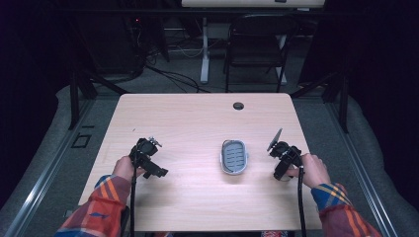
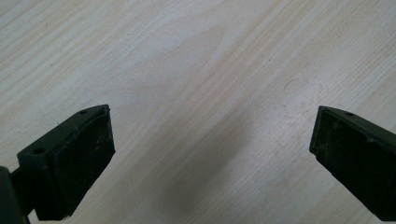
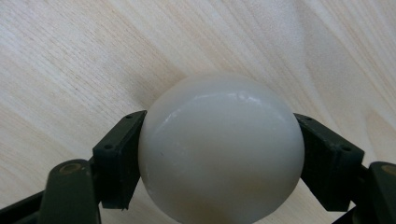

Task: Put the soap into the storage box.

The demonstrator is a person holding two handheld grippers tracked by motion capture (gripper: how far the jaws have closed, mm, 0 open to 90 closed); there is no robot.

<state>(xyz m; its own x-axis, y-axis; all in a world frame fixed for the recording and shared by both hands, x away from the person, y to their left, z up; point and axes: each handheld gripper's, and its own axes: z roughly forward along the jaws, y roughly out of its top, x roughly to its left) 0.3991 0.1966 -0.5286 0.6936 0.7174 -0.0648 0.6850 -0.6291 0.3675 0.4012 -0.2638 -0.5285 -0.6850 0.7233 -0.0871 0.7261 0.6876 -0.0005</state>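
Note:
A smooth, rounded white object (image 3: 219,163), like a bar of soap, sits just above the light wooden table (image 1: 197,123). My right gripper (image 3: 219,135) is shut on it, one pad pressing each side. In the high view that gripper (image 1: 281,170) is at the table's right, just right of an oval grey dish (image 1: 233,157) with a ribbed floor and nothing in it. At the left of the table, my left gripper (image 1: 153,168) points down at bare wood. Its jaws stand wide apart (image 2: 212,126) with nothing between them.
A round cable hole (image 1: 238,105) lies near the table's far edge. Beyond the table stand a black folding chair (image 1: 257,44) and a white desk leg (image 1: 204,49), with cables on the floor. Both forearms wear plaid sleeves (image 1: 99,207) at the near edge.

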